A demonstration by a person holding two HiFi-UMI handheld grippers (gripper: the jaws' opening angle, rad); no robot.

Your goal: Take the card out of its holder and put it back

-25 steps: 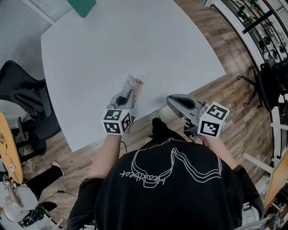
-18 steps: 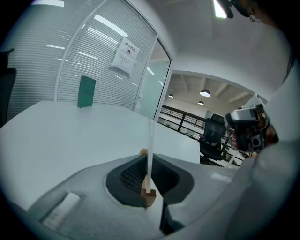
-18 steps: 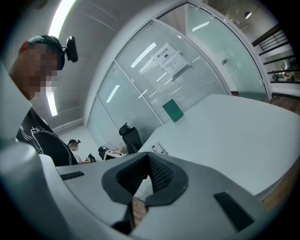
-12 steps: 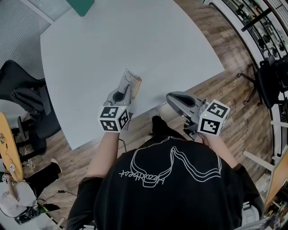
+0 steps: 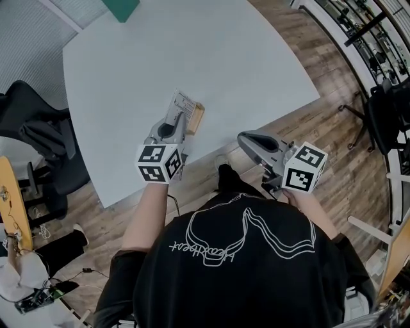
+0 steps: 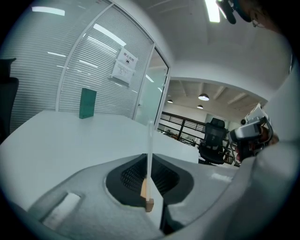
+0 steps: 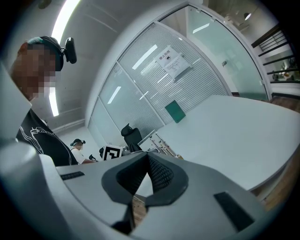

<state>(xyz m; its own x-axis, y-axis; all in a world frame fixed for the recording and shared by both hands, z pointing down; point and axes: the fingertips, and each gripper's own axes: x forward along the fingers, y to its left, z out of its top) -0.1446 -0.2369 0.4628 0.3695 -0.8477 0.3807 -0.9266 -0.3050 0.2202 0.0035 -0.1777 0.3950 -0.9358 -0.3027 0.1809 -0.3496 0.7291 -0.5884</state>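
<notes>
My left gripper [image 5: 176, 116] is shut on a thin white card [image 5: 184, 103], held over the near part of the white table [image 5: 205, 45]. A small wooden holder [image 5: 196, 118] runs along the card's right edge and hangs with it. In the left gripper view the card [image 6: 149, 150] stands edge-on between the closed jaws of the left gripper [image 6: 149, 182], with the wooden holder [image 6: 148, 203] at its lower end. My right gripper [image 5: 243, 142] hovers off the table's near edge above the floor. Its jaws are shut with nothing between them, as the right gripper view [image 7: 143, 187] also shows.
A green block [image 5: 121, 8] stands at the table's far edge. A black office chair [image 5: 38, 138] sits left of the table, another chair [image 5: 387, 115] at the right. Wood floor runs under the near edge. A person sits at the lower left.
My left gripper has moved forward and slightly left over the table, carrying the card and wooden holder with it. The right gripper has stayed in place.
</notes>
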